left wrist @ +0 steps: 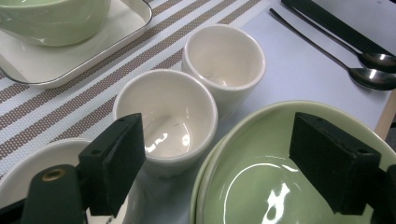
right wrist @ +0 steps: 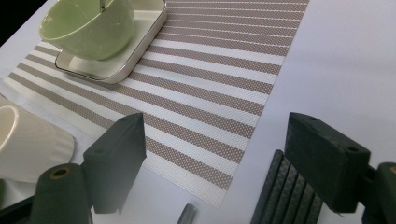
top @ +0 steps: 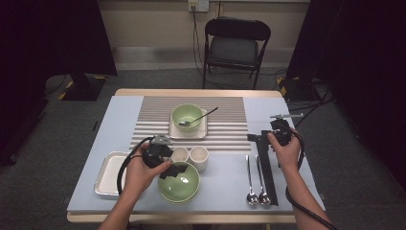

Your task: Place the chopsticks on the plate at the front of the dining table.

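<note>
Now your left gripper (top: 173, 171) hangs wide over the stacked green bowls (top: 179, 184) at the bench's near edge, ready to straddle the rim; your right gripper (top: 259, 137) hovers wide, empty.
</note>
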Action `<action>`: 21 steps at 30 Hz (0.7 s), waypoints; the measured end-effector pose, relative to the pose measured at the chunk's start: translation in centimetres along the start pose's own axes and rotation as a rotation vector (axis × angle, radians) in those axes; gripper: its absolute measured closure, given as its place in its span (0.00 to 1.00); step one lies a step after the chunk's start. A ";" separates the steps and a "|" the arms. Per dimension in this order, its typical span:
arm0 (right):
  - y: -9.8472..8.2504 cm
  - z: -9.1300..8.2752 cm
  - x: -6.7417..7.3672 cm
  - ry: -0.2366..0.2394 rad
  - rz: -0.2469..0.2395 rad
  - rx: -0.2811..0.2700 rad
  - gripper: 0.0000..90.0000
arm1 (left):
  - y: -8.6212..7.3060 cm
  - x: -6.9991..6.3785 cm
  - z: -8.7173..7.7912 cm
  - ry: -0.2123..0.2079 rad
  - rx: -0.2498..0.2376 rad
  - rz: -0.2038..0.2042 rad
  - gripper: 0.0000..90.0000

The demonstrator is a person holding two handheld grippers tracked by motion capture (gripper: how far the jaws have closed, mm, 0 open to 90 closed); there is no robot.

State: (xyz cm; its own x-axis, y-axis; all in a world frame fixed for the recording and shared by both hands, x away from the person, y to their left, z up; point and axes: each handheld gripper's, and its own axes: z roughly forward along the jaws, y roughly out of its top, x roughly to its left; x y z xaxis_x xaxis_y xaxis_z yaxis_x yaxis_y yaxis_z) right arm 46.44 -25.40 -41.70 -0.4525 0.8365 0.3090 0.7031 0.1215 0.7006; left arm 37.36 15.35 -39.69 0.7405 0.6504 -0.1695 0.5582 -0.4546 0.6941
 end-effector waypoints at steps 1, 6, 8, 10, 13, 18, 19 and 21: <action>-0.1 -0.1 -0.1 -0.004 0.000 -0.007 0.22 | 0.0 0.0 0.0 0.009 0.008 0.005 0.20; -0.6 -0.4 -0.6 -0.016 0.007 -0.009 0.22 | 0.0 0.1 0.0 0.003 0.007 0.006 0.20; -0.8 -0.4 -0.8 -0.022 0.005 -0.007 0.22 | 0.0 0.1 0.0 0.007 0.009 0.007 0.20; -1.0 -0.5 -1.0 -0.023 0.008 -0.005 0.22 | 0.0 0.1 0.0 0.005 0.006 0.006 0.20; -1.3 -0.5 -1.3 -0.025 0.010 -0.002 0.23 | 0.0 0.1 0.0 0.002 0.011 0.005 0.20; -1.7 -0.5 -1.8 -0.038 0.008 0.003 0.24 | -0.1 0.2 0.0 0.001 0.013 0.001 0.20; -1.8 -0.5 -1.9 -0.038 0.005 0.006 0.24 | -0.1 0.2 0.0 0.001 0.013 0.001 0.20; -2.0 -0.5 -2.0 -0.047 0.003 0.010 0.24 | -0.1 0.2 0.0 0.000 0.005 -0.005 0.20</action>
State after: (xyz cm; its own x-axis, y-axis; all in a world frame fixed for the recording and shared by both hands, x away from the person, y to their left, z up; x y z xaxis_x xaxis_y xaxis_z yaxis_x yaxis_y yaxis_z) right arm 45.68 -27.53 -43.41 -0.4241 0.8610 0.2807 0.7102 0.1238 0.6930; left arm 37.45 15.51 -39.78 0.7373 0.6530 -0.1730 0.5641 -0.4542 0.6896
